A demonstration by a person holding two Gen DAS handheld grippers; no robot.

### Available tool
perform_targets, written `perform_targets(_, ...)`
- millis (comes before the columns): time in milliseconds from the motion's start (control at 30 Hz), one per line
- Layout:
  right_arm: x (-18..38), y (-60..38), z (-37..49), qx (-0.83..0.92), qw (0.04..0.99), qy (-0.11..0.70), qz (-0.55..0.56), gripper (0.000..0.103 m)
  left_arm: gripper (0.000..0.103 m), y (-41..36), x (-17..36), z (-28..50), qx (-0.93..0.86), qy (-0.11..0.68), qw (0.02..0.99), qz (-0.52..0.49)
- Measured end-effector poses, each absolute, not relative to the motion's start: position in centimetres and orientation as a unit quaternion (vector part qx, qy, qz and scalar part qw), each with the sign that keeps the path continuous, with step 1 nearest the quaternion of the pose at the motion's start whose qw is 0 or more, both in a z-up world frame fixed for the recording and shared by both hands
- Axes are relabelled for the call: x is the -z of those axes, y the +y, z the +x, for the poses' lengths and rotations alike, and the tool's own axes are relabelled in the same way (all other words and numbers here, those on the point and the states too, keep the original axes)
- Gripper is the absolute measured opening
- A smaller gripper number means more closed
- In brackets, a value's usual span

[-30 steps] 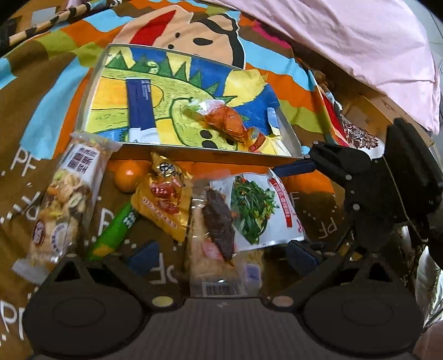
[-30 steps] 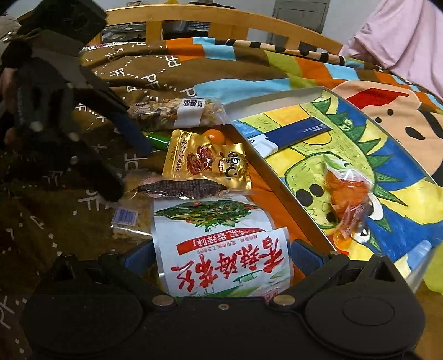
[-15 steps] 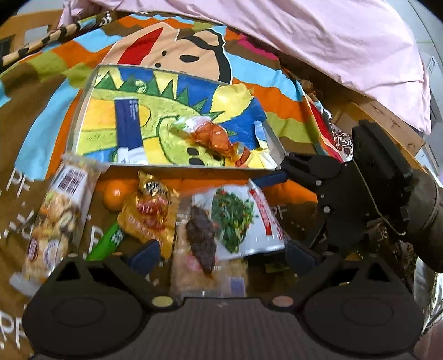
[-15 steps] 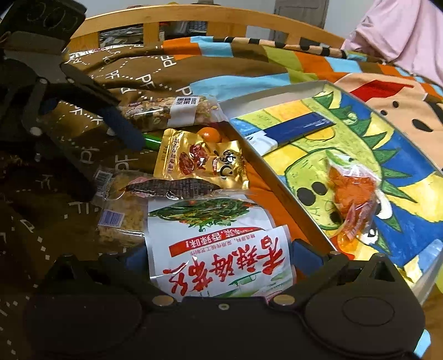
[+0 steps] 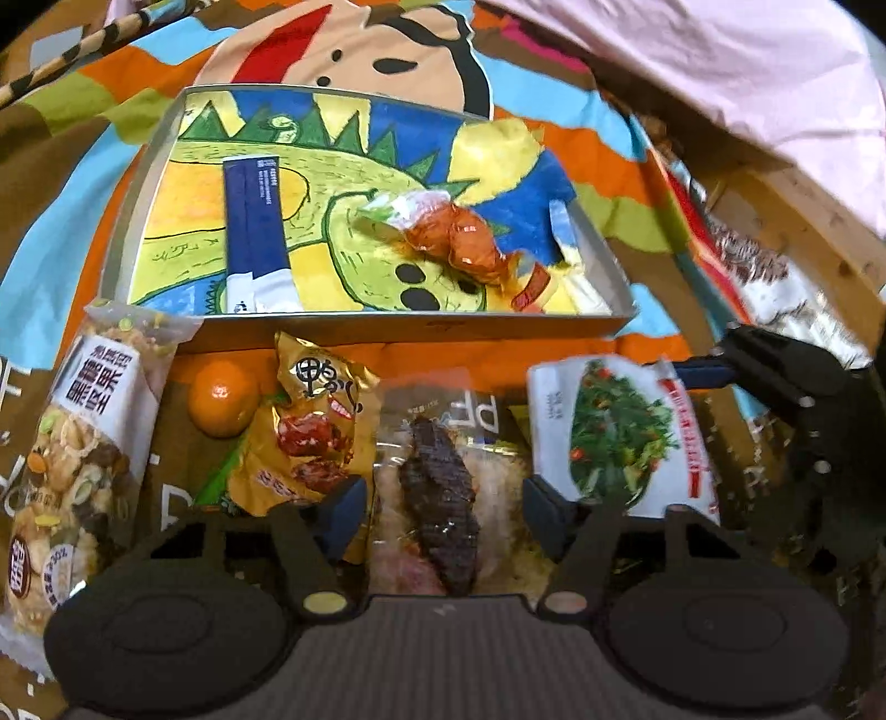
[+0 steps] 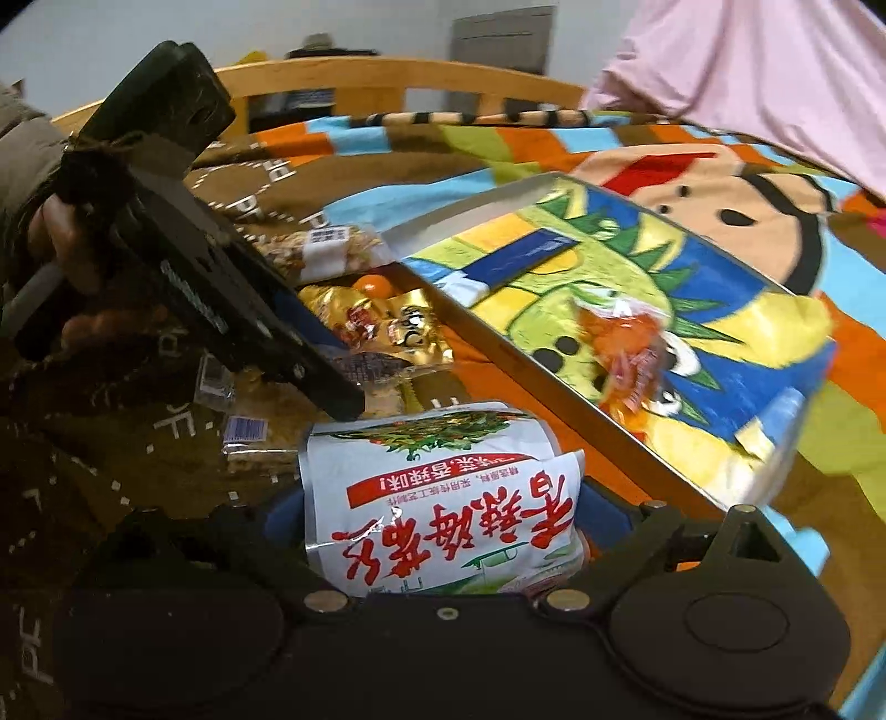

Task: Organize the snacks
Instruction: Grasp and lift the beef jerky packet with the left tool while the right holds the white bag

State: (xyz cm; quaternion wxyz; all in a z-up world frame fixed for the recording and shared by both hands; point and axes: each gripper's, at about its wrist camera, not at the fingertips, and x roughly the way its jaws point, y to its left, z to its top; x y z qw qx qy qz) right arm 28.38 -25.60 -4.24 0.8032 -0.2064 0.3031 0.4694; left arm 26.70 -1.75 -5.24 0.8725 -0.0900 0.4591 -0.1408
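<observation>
Cartoon-print bedspread under everything; pink quilt heaped beyond; wooden bed rail; grey door.

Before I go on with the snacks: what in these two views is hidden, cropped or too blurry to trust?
- Green stick pack: left wrist view, mostly under the gold pouch.
- Clear rice-snack bag: near end cut off by the left tongs body.
- White vegetable pack: right wrist view, sides covered by the right tongs; pad contact unclear.
- Orange snack bag: motion-blurred, label unreadable.
- Tray: far corner blurred.
</observation>
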Motion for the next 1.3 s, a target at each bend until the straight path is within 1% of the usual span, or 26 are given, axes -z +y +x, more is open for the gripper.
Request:
perform_targets(133, 4.5, -25.6, 27.2, -0.428, 0.833, 0.293, -0.194, 0.095, 0.058, -2.7, 5.1, 26.7, 0.133, 0.462, 0.875, -0.061)
perform_targets(300, 4.6, -26.1, 26.5, -0.400, 0.851, 0.289, -0.178, 0.094, 0.053, -2.2, 5.0, 26.5, 0.126, 0.466, 0.873, -0.074)
perform_targets(567, 3.4, -28.5, 24.0, -0.341, 0.880, 0.299, -0.139, 0.093, 0.050, -1.4, 4.9, 24.5, 0.131, 0.462, 0.872, -0.097)
perform_targets(933, 1.9, -28.0, 19.5, -0.320, 0.896, 0.267, -0.150, 0.093, 0.049, -1.9, 3.7, 19.3, 0.143, 0.452, 0.873, -0.118)
perform_targets(1167, 0.7, -27.8, 16.8, -0.309, 0.905, 0.255, -0.141, 0.093, 0.049, -1.9, 2.3, 16.5, 0.153, 0.434, 0.877, -0.136)
perform_targets(1300, 0.3, -27.5, 15.4, -0.309, 0.906, 0.254, -0.141, 0.093, 0.049, -1.9, 2.3, 15.3, 0.154, 0.433, 0.877, -0.138)
